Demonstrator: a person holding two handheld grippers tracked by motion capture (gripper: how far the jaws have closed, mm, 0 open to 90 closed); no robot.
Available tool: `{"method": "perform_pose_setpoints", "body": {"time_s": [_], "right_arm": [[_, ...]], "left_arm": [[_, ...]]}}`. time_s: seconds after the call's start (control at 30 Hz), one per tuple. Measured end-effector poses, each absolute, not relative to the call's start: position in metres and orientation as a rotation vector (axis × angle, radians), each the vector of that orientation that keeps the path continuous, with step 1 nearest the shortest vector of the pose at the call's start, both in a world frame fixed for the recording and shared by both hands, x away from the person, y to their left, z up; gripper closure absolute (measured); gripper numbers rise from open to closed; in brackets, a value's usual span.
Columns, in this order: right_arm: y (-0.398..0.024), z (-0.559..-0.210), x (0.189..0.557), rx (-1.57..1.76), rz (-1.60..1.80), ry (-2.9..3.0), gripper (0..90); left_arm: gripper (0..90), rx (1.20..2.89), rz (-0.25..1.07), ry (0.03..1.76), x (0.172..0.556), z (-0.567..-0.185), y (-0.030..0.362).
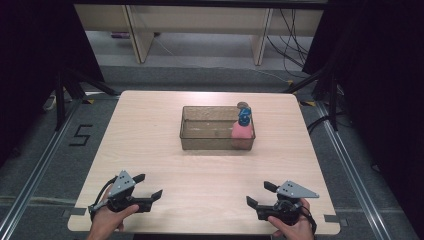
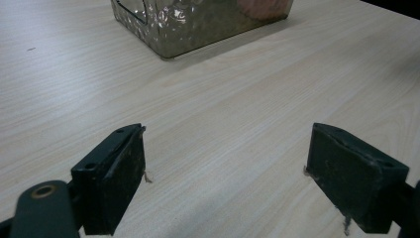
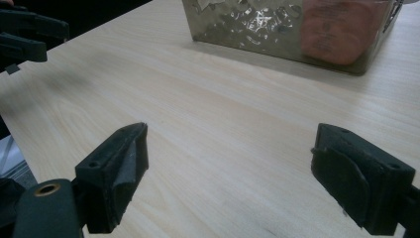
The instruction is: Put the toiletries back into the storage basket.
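Observation:
A clear rectangular plastic bin [image 1: 210, 135] stands in the middle of the wooden table [image 1: 150, 145]. In its right end sit a pink bottle-like item [image 1: 241, 135] and a blue object [image 1: 244, 117] above it. My left gripper [image 1: 148, 186] rests open near the table's front left edge, held by a hand. My right gripper [image 1: 259, 194] rests open near the front right edge. The left gripper view has wide-apart jaws over bare wood [image 2: 225, 148] with the bin [image 2: 188, 25] ahead. The right gripper view has the bin [image 3: 257, 25] and pink item [image 3: 337, 29] ahead.
A grey floor with a "5" marking [image 1: 81, 135] surrounds the table. Black stands and cables stand at both sides, wooden furniture legs at the back. The left gripper [image 3: 22, 34] appears at the top left of the right gripper view.

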State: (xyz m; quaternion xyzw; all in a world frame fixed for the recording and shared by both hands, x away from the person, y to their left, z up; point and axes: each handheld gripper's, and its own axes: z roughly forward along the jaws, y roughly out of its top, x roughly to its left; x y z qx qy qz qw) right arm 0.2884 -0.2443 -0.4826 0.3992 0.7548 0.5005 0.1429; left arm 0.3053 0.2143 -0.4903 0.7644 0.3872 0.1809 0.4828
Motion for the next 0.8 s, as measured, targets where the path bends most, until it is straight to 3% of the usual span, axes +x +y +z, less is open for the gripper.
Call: {"method": "perform_pose_setpoints", "body": {"time_s": [0.8], "right_arm": [[-0.2490,-0.4840,0.2859,1.155,1.410,2.176,15.6]], "left_arm": [[14.7,1.849,0.433,0.944,0.3058,-0.4922,0.2131]]}}
